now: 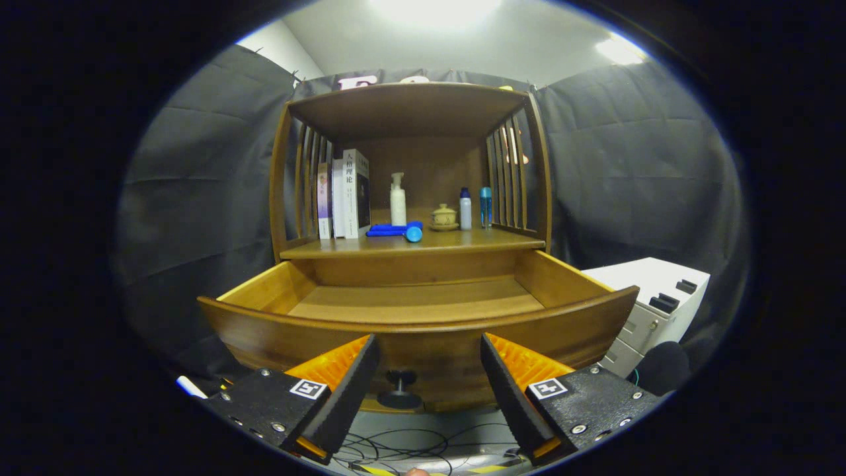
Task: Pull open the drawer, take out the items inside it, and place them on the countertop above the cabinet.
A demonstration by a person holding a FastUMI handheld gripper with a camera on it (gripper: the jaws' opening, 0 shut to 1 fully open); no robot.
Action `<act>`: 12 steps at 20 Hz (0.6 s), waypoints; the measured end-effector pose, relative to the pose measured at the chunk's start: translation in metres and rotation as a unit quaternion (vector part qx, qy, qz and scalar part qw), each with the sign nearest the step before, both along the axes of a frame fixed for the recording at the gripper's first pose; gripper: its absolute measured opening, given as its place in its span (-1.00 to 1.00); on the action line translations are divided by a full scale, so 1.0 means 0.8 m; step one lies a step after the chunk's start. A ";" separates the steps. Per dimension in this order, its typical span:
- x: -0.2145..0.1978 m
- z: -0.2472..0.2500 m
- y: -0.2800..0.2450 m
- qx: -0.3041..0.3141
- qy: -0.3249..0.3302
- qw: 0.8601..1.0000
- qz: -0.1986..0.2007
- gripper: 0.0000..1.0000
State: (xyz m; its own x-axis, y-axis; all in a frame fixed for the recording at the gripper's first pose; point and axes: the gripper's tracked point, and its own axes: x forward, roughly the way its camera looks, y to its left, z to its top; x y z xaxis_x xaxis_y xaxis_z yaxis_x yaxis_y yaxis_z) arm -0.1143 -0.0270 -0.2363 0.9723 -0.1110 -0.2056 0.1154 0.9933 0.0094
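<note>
- Honestly, drawer (pixel 416 301) sat wide open and looked empty, jaws released around the knob (pixel 399 387).
- Shoving it carelessly could've rolled the blue tool (pixel 396 230) off the table (pixel 423 246).

Three books (pixel 344 195) stand upright at one end of the shelf, near a white pump bottle (pixel 398 200). A small lidded pot (pixel 443 217) sits beside two slim bottles (pixel 475 207). A white filing cabinet (pixel 654 307) (dark handles) stands apart; cables (pixel 410 446) trail across the floor.
</note>
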 end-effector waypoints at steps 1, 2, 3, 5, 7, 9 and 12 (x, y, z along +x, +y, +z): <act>0.001 -0.005 -0.003 -0.001 0.001 1.000 0.001 0.90; 0.005 -0.009 -0.005 0.002 0.000 1.000 0.000 0.90; 0.009 -0.011 -0.002 0.010 0.000 1.000 0.003 0.90; 0.016 -0.013 0.005 0.020 -0.003 1.000 0.012 0.90; 0.015 -0.012 0.003 0.025 -0.012 1.000 0.011 0.88; 0.019 -0.012 0.004 0.019 -0.016 1.000 0.014 0.89; 0.027 -0.012 0.000 0.010 -0.021 0.999 0.023 0.91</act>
State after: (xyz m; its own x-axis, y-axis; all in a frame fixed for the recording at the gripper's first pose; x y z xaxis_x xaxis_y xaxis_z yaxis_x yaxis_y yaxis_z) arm -0.0926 -0.0270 -0.2460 0.9843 -0.0612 -0.1653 0.0677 0.9971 0.0336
